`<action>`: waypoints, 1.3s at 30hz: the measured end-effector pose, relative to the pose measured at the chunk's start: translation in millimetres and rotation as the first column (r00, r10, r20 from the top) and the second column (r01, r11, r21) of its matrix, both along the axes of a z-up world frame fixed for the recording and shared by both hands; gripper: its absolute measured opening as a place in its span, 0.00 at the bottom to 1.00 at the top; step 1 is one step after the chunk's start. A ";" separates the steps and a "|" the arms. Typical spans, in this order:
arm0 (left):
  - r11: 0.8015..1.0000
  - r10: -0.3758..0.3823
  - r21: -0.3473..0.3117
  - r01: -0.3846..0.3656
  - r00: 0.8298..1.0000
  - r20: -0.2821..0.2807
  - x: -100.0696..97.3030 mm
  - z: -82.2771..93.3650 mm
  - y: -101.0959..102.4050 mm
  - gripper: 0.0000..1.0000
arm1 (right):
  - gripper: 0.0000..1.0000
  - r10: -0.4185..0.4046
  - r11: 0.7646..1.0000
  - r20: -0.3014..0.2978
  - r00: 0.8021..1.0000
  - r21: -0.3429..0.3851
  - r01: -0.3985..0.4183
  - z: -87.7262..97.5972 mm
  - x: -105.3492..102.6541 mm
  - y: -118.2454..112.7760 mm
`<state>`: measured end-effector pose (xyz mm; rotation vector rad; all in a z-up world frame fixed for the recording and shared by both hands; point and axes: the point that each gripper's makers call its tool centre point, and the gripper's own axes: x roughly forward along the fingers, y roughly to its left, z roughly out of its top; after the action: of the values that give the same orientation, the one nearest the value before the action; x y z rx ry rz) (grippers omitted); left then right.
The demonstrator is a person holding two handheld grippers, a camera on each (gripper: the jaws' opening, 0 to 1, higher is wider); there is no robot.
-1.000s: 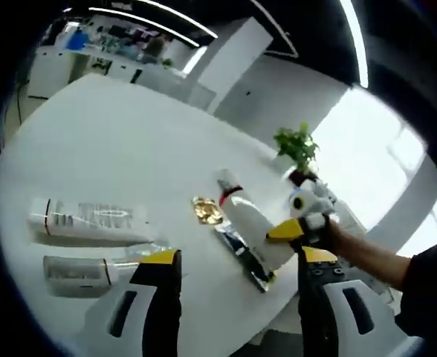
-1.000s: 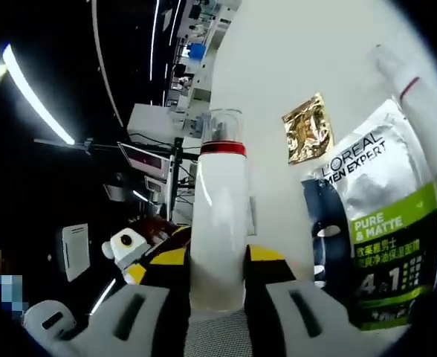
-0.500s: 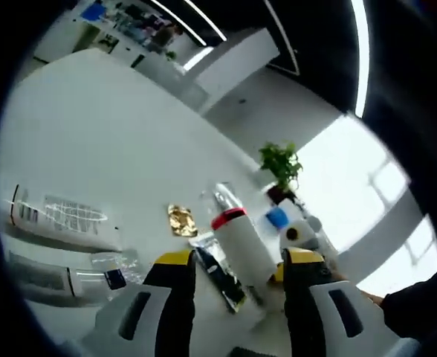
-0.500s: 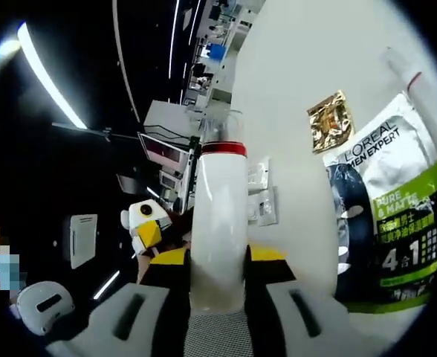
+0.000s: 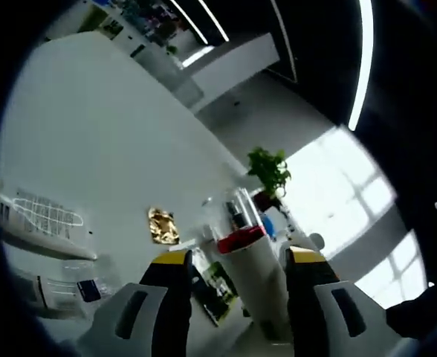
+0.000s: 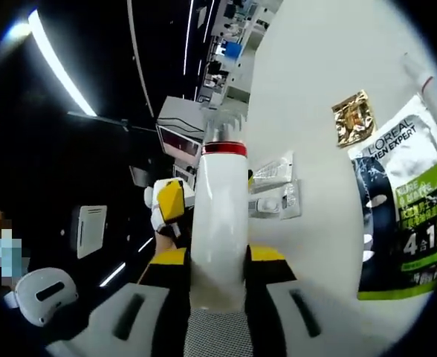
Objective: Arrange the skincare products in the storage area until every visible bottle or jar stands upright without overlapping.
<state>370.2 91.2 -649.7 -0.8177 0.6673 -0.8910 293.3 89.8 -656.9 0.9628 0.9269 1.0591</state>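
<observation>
right gripper (image 6: 217, 256) fingers clamping white bottle (image 6: 218, 223), now tilting it upright above the counter (image 6: 315, 97) near its edge | left gripper (image 5: 233, 268) fingers apart, closing in around bottle | sachets, tubes (image 5: 40, 223) lying flat, unsorted

Right gripper view: bottle (image 6: 218, 223) sits between the right gripper's (image 6: 217, 279) jaws, over the table (image 6: 330, 67) edge. Mask packet (image 6: 400, 216) lies right of it on the tabletop; foil sachet (image 6: 353, 117) beyond the packet; two tubes (image 6: 274, 173) just beside the bottle. Left gripper view: bottle (image 5: 254, 279) between the left gripper's (image 5: 233, 297) jaws; sachet (image 5: 161, 225) left of it, tubes (image 5: 40, 223) further left, plant (image 5: 269, 171) past the far edge.
</observation>
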 end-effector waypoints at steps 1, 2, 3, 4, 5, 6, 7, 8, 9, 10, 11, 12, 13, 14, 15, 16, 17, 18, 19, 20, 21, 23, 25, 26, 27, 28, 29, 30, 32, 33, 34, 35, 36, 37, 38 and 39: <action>1.000 -0.009 -0.011 0.008 1.000 -0.006 -0.3 0.8 -1.7 0.49 | 0.26 0.004 1.000 0.002 1.000 0.002 -0.004 1.0 -1.0 0.4; 1.000 -0.021 -0.023 0.020 1.000 -0.012 -1.1 1.5 -3.7 0.50 | 0.26 0.010 1.000 0.007 1.000 0.004 -0.010 2.2 -2.1 0.9; 0.999 -0.030 -0.027 0.030 0.999 -0.020 -1.3 1.1 -6.0 0.52 | 0.26 0.015 1.000 0.012 1.000 0.006 -0.015 3.4 -3.0 1.2; 0.999 -0.050 -0.022 0.049 0.999 -0.016 -2.8 0.6 -8.8 0.53 | 0.26 0.020 1.000 0.017 1.000 0.005 -0.020 4.5 -4.1 1.6; 0.998 -0.063 -0.016 0.063 0.998 -0.015 -4.2 0.1 -10.4 0.54 | 0.26 0.024 1.000 0.019 1.000 0.005 -0.024 4.6 -4.5 1.7; 0.997 -0.074 -0.018 0.074 0.997 -0.016 -4.8 0.2 -12.3 0.54 | 0.26 0.028 1.000 0.024 0.999 0.004 -0.029 4.9 -5.1 1.8; 0.997 -0.075 -0.021 0.074 0.997 -0.016 -4.6 0.4 -12.6 0.53 | 0.26 0.034 0.999 0.035 0.999 -0.001 -0.034 4.9 -5.8 1.8; 0.996 -0.079 -0.029 0.078 0.997 -0.018 -3.9 0.7 -13.4 0.53 | 0.26 0.042 0.999 0.044 0.998 -0.004 -0.042 5.3 -7.0 1.8; 0.996 -0.080 -0.033 0.080 0.997 -0.018 -3.1 1.0 -13.6 0.52 | 0.26 0.046 0.999 0.044 0.998 -0.004 -0.046 5.5 -7.7 1.9; 0.996 -0.081 -0.041 0.080 0.997 -0.010 -2.3 2.5 -14.1 0.52 | 0.26 0.051 0.999 0.046 0.998 -0.005 -0.051 5.8 -8.4 2.1; 0.995 -0.087 -0.045 0.087 0.996 -0.003 -2.2 3.4 -14.7 0.51 | 0.26 0.056 0.998 0.054 0.997 -0.007 -0.056 6.2 -9.3 2.3; 0.995 -0.088 -0.051 0.087 0.996 -0.005 -1.8 3.9 -15.2 0.50 | 0.26 0.064 0.998 0.059 0.996 -0.010 -0.063 6.5 -10.4 2.5; 0.993 -0.100 -0.066 0.100 0.995 0.003 -2.8 6.5 -17.1 0.49 | 0.26 0.075 0.997 0.061 0.995 -0.011 -0.074 6.4 -12.0 2.6; 0.991 -0.112 -0.078 0.113 0.994 0.011 -4.0 8.8 -18.6 0.47 | 0.26 0.082 0.997 0.066 0.994 -0.011 -0.082 6.3 -12.9 2.5; 0.987 -0.132 -0.096 0.133 0.991 0.011 -6.8 11.5 -20.8 0.44 | 0.26 0.089 0.996 0.071 0.993 -0.012 -0.088 6.2 -13.7 2.4; 0.985 -0.140 -0.100 0.140 0.990 0.006 -7.4 11.5 -21.7 0.42 | 0.26 0.092 0.996 0.075 0.993 -0.013 -0.092 5.9 -14.0 2.2; 0.983 -0.151 -0.103 0.153 0.988 0.024 -8.8 13.1 -22.7 0.40 | 0.26 0.096 0.995 0.077 0.992 -0.015 -0.095 5.0 -14.3 1.5; 0.982 -0.154 -0.106 0.156 0.988 0.029 -9.2 13.8 -23.3 0.36 | 0.26 0.096 0.995 0.077 0.992 -0.020 -0.094 4.1 -14.1 0.8; 0.983 -0.154 -0.103 0.155 0.988 0.012 -9.6 11.8 -24.0 0.36 | 0.26 0.097 0.995 0.079 0.992 -0.028 -0.095 2.7 -14.1 0.0; 0.982 -0.156 -0.103 0.157 0.988 0.019 -9.0 11.0 -25.1 0.36 | 0.26 0.100 0.995 0.080 0.992 -0.030 -0.097 2.2 -14.3 -0.8; 0.982 -0.157 -0.104 0.159 0.987 0.027 -8.7 10.9 -25.6 0.36 | 0.26 0.101 0.995 0.085 0.991 -0.032 -0.099 1.9 -14.3 -1.0; 0.978 -0.169 -0.113 0.174 0.984 0.048 -10.5 12.2 -26.8 0.36 | 0.26 0.111 0.993 0.098 0.989 -0.043 -0.107 0.6 -15.8 -1.4; 0.977 -0.174 -0.120 0.179 0.983 0.052 -10.5 11.2 -27.8 0.35 | 0.26 0.116 0.993 0.104 0.988 -0.050 -0.111 -0.6 -17.1 -0.9; 0.976 -0.174 -0.121 0.179 0.983 0.055 -10.9 11.6 -28.2 0.35 | 0.26 0.117 0.992 0.104 0.988 -0.051 -0.112 -1.3 -17.5 -0.8; 0.976 -0.174 -0.121 0.181 0.982 0.069 -10.6 12.7 -28.5 0.34 | 0.26 0.117 0.992 0.112 0.987 -0.055 -0.112 -2.3 -17.3 -0.9; 0.976 -0.175 -0.120 0.182 0.982 0.067 -10.9 12.9 -28.9 0.34 | 0.26 0.120 0.992 0.123 0.985 -0.062 -0.113 -3.3 -17.0 -1.3; 0.976 -0.176 -0.119 0.183 0.982 0.069 -11.0 13.2 -29.1 0.33 | 0.26 0.124 0.991 0.136 0.983 -0.069 -0.115 -4.0 -17.1 -1.6; 0.976 -0.176 -0.121 0.183 0.982 0.069 -11.1 13.7 -29.1 0.33 | 0.26 0.124 0.991 0.140 0.982 -0.071 -0.115 -4.3 -16.9 -1.9; 0.975 -0.173 -0.130 0.179 0.983 0.055 -10.6 14.1 -29.0 0.32 | 0.26 0.125 0.990 0.161 0.979 -0.083 -0.113 -5.3 -15.8 -2.8; 0.975 -0.173 -0.132 0.179 0.983 0.058 -10.4 14.5 -29.0 0.31 | 0.26 0.126 0.989 0.185 0.975 -0.097 -0.110 -6.8 -14.7 -3.7; 0.975 -0.173 -0.132 0.179 0.983 0.057 -10.4 14.7 -29.0 0.31 | 0.26 0.127 0.989 0.191 0.973 -0.101 -0.109 -7.4 -14.5 -3.9; 0.975 -0.171 -0.131 0.177 0.984 0.054 -10.3 15.1 -29.3 0.30 | 0.26 0.128 0.988 0.200 0.971 -0.107 -0.108 -8.3 -14.1 -4.0; 0.975 -0.171 -0.131 0.177 0.984 0.054 -10.5 15.6 -29.4 0.30 | 0.26 0.131 0.988 0.213 0.968 -0.114 -0.108 -9.2 -13.6 -3.9; 0.976 -0.168 -0.135 0.174 0.984 0.052 -10.5 16.9 -29.9 0.29 | 0.26 0.132 0.987 0.221 0.966 -0.114 -0.109 -9.2 -13.5 -3.6; 0.975 -0.168 -0.135 0.174 0.984 0.058 -10.8 18.7 -30.3 0.29 | 0.26 0.137 0.986 0.233 0.963 -0.121 -0.111 -9.9 -13.2 -3.3; 0.976 -0.170 -0.127 0.178 0.983 0.074 -10.8 20.1 -31.1 0.29 | 0.26 0.144 0.984 0.246 0.959 -0.139 -0.112 -11.6 -12.8 -3.1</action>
<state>359.3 60.1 -629.5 -0.8556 0.6356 -1.1256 280.5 86.7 -668.5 0.6518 0.8389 1.1896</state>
